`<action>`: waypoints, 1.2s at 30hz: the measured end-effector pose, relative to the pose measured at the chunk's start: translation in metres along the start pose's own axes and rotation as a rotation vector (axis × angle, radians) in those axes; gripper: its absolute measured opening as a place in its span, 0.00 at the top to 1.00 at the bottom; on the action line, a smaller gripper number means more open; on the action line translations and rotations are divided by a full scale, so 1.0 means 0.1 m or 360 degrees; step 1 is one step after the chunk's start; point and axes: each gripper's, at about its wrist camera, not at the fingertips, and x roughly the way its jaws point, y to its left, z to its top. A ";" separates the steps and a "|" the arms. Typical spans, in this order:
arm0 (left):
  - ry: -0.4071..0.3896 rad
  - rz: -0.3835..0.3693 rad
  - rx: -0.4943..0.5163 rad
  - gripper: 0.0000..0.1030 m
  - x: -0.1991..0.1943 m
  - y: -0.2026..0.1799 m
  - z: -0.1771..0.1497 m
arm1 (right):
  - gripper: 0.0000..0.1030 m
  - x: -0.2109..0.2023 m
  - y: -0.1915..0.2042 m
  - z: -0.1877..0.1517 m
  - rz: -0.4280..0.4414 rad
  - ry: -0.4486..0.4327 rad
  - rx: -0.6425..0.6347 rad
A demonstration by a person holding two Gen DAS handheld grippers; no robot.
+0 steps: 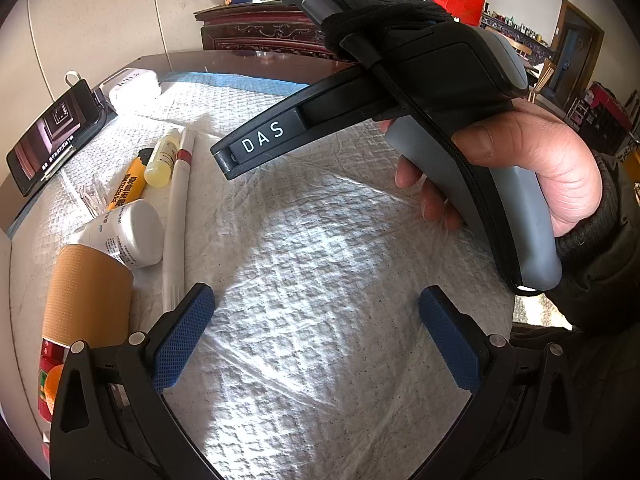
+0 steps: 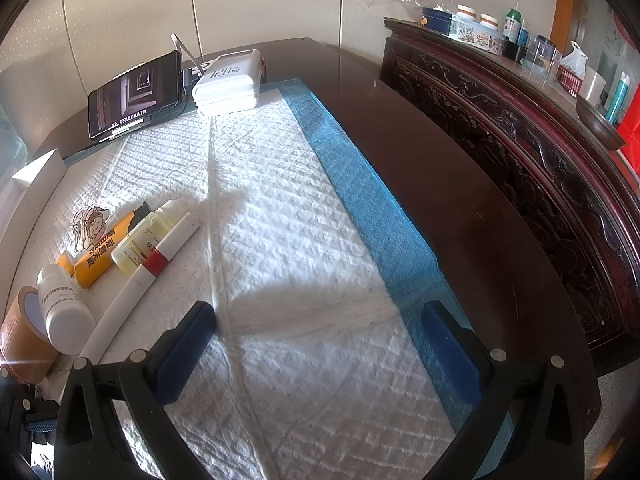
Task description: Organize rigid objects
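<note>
Left wrist: left gripper [image 1: 316,338] jaws wide, empty, above the white pad [image 1: 320,280]; white pen [image 1: 176,216], white bottle [image 1: 128,232], tape roll [image 1: 86,292] just beside. Could nudge the pen rolling.

Right wrist: right gripper [image 2: 320,354] jaws wide, empty; yellow bottle [image 2: 140,246], orange tube [image 2: 102,258] left on bench [image 2: 460,208]. No containers visible.

Both wrist cameras look down closely over the white pad [image 2: 280,240], sharing the white pen [image 1: 176,216].
</note>
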 end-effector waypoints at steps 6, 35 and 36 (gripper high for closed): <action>0.0000 0.0001 0.0000 0.00 0.00 -0.01 0.00 | 0.00 0.00 0.00 0.00 0.0000 0.0000 0.0000; -0.0484 0.0383 -0.0630 0.21 -1.44 0.95 -1.03 | 0.00 0.00 -0.01 0.00 0.0000 0.0000 0.0000; -0.0458 0.0377 -0.0612 0.25 -1.38 0.91 -1.02 | 0.00 0.00 -0.01 0.00 0.0000 0.0000 0.0000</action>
